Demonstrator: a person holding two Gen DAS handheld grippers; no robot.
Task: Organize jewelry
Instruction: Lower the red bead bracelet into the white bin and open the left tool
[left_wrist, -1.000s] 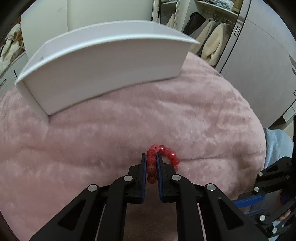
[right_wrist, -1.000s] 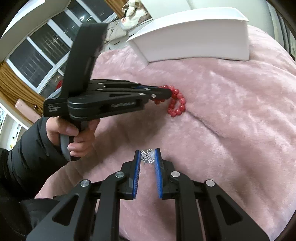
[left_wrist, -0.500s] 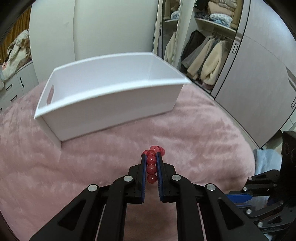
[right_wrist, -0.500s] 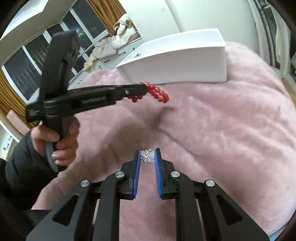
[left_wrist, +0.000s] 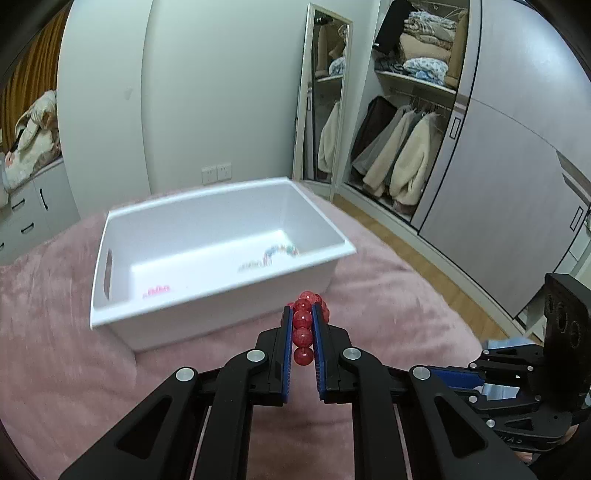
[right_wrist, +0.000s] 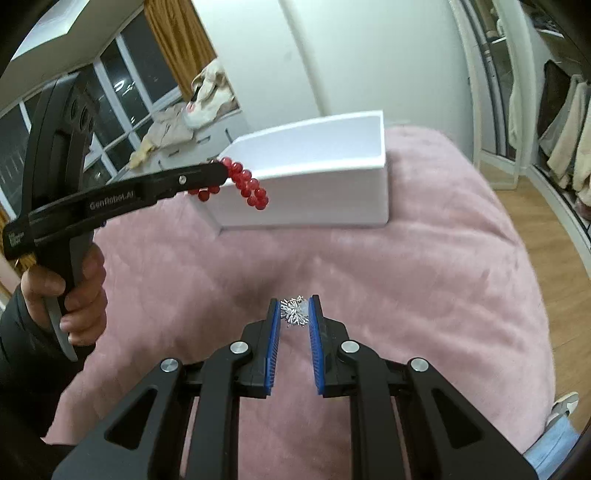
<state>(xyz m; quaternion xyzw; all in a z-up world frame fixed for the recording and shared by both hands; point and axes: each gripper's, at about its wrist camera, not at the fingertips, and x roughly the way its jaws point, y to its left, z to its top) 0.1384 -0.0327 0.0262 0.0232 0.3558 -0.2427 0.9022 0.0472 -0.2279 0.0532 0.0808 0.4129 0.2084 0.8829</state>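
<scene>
My left gripper (left_wrist: 302, 314) is shut on a red bead bracelet (left_wrist: 303, 326) and holds it in the air just short of the near wall of a white bin (left_wrist: 207, 295). In the right wrist view the bracelet (right_wrist: 245, 182) hangs from the left gripper (right_wrist: 221, 168) by the bin's (right_wrist: 314, 195) left corner. The bin holds a pink piece (left_wrist: 157, 291) and a colourful chain (left_wrist: 275, 253). My right gripper (right_wrist: 294, 308) is shut on a small silver sparkly ornament (right_wrist: 293, 312), held above the pink blanket (right_wrist: 406, 295).
The bin stands on a pink plush blanket over a bed (left_wrist: 55, 350). A mirror (left_wrist: 321, 96) and an open wardrobe (left_wrist: 406, 122) with coats stand beyond it. Drawers (left_wrist: 26, 214) are at left. Wooden floor (right_wrist: 535, 206) lies off the bed's right edge.
My left gripper rose with the red bracelet from the blanket and moved toward the bin, so its inside now shows. My right gripper lifted a little, still holding the silver ornament.
</scene>
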